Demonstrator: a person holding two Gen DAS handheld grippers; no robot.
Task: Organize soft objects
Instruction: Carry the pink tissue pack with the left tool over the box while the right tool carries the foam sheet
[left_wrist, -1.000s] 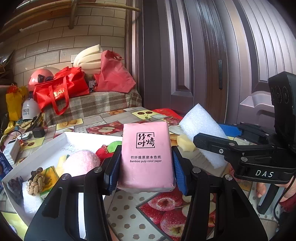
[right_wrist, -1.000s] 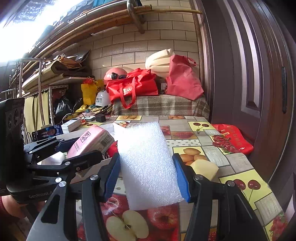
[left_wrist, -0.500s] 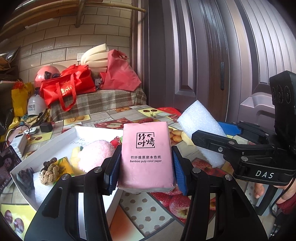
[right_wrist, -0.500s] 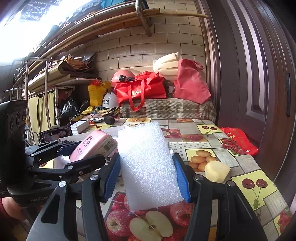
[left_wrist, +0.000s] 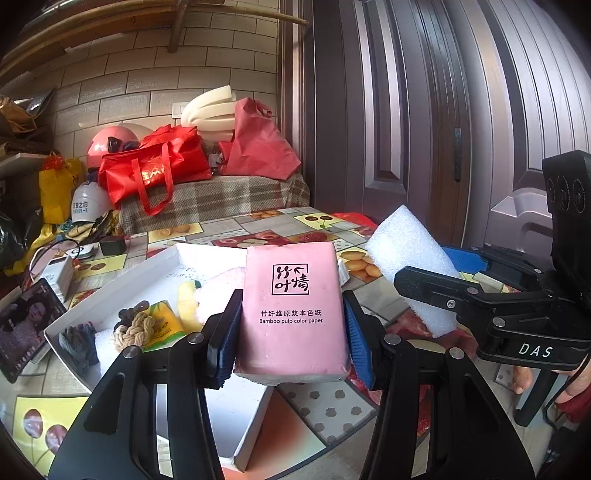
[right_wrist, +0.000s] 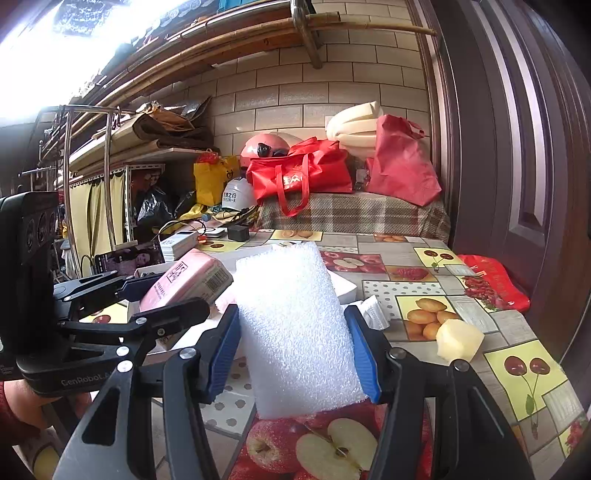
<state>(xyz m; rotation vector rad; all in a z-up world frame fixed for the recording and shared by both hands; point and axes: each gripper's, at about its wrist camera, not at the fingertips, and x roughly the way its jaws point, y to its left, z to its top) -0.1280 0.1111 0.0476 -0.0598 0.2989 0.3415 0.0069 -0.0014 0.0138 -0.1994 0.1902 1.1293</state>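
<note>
My left gripper (left_wrist: 291, 343) is shut on a pink tissue pack (left_wrist: 293, 310), held upright above the near corner of a white tray (left_wrist: 110, 295). In the tray lie a rope knot (left_wrist: 135, 328), a yellow packet (left_wrist: 166, 321), a pink fluffy ball (left_wrist: 214, 295) and a grey cloth (left_wrist: 75, 343). My right gripper (right_wrist: 293, 356) is shut on a white foam block (right_wrist: 291, 325), held over the fruit-print tablecloth to the right of the tray. Each gripper shows in the other's view: the right gripper (left_wrist: 443, 291) at the right edge, the left gripper (right_wrist: 162, 291) with the tissue pack (right_wrist: 184, 280) at the left.
A pale yellow sponge piece (right_wrist: 460, 339) and a red bag (right_wrist: 493, 280) lie on the table to the right. A phone (left_wrist: 26, 328), a white box (left_wrist: 59, 271) and a black charger (left_wrist: 112, 243) sit left of the tray. Red bags (left_wrist: 155, 170) crowd the back; a door (left_wrist: 443, 110) stands right.
Both grippers have drifted to the left across the table, bringing the tissue pack over the tray's near corner and the foam block nearer the tray. Both grips are unchanged.
</note>
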